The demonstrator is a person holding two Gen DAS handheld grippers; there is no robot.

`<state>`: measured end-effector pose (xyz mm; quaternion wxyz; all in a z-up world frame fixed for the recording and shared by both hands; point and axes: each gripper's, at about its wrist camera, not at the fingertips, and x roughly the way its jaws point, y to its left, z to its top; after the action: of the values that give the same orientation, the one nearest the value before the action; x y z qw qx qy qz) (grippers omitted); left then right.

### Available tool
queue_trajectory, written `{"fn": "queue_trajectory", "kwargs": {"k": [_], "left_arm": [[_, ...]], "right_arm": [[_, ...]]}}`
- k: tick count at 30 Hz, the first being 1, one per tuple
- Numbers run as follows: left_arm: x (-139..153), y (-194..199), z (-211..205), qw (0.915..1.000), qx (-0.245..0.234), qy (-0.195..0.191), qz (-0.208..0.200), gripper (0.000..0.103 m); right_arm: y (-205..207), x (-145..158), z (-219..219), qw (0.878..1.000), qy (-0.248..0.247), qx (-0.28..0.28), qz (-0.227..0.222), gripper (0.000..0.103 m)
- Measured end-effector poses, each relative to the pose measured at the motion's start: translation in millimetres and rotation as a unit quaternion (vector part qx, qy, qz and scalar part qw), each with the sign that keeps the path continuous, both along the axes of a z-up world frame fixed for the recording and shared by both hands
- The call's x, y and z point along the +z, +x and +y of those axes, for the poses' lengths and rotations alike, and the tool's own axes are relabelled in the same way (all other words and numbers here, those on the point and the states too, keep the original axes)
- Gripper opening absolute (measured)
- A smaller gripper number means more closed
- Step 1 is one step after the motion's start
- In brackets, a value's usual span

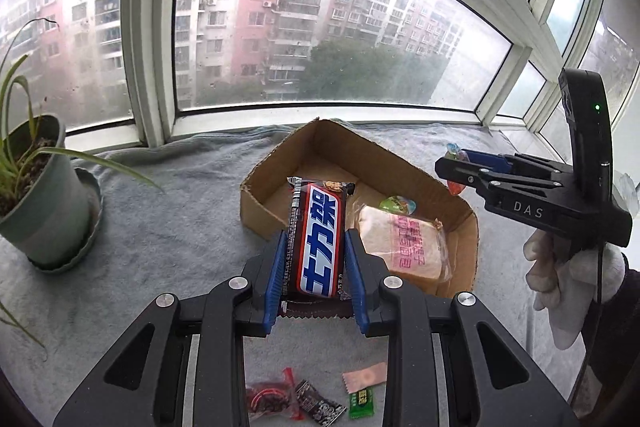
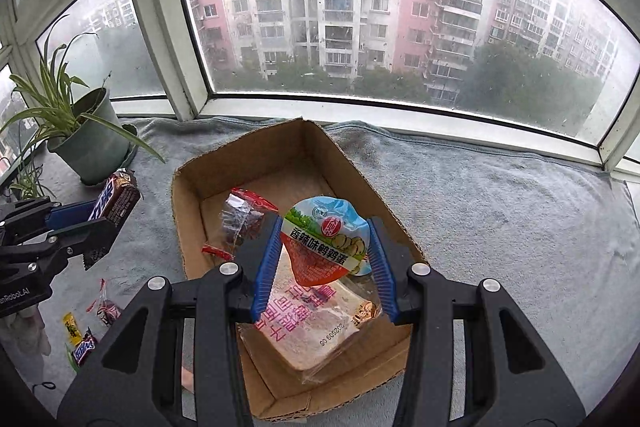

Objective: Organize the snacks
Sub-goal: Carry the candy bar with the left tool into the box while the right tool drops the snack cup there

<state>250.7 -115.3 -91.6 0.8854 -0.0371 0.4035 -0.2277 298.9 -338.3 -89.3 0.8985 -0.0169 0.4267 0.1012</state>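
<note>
1. the left gripper pinches a snickers bar between its blue pads, at centre frame in the left view, held above the grey towel just in front of the box
2. the right gripper clamps a quail egg pouch at mid frame in the right view, hanging over the box interior
3. inside the box lie a bread pack at lower centre and a red-wrapped snack at its left side
4. loose candies sit on the towel at the bottom of the left view
5. a potted plant stands at the left edge, by the window
</note>
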Motion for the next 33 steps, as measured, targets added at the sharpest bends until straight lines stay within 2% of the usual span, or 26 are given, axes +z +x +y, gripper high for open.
{"fn": "queue_trajectory", "kwargs": {"k": [10, 21, 22, 25, 33], "left_arm": [[-13.8, 26.0, -28.9, 0.9998, -0.015, 0.008, 0.011, 0.027], [-29.4, 35.8, -38.8, 0.9993, -0.021, 0.007, 0.031, 0.028], [-29.5, 36.1, -39.9, 0.9992, -0.023, 0.007, 0.033, 0.028], [-28.5, 36.1, -42.1, 0.9991, -0.018, 0.008, 0.039, 0.032], [-16.3, 29.8, -34.4, 0.9996, -0.008, 0.002, 0.027, 0.033]], "right_arm": [[23.1, -33.0, -3.5, 1.0, 0.0, -0.009, 0.025, 0.045], [26.8, -42.5, -5.7, 0.999, -0.008, -0.012, 0.032, 0.045], [26.1, -42.1, -5.5, 0.999, -0.01, -0.012, 0.031, 0.046], [23.9, -38.8, -5.1, 1.0, -0.013, -0.014, 0.023, 0.067], [12.6, -24.6, -5.4, 1.0, -0.012, -0.016, 0.009, 0.069]]}}
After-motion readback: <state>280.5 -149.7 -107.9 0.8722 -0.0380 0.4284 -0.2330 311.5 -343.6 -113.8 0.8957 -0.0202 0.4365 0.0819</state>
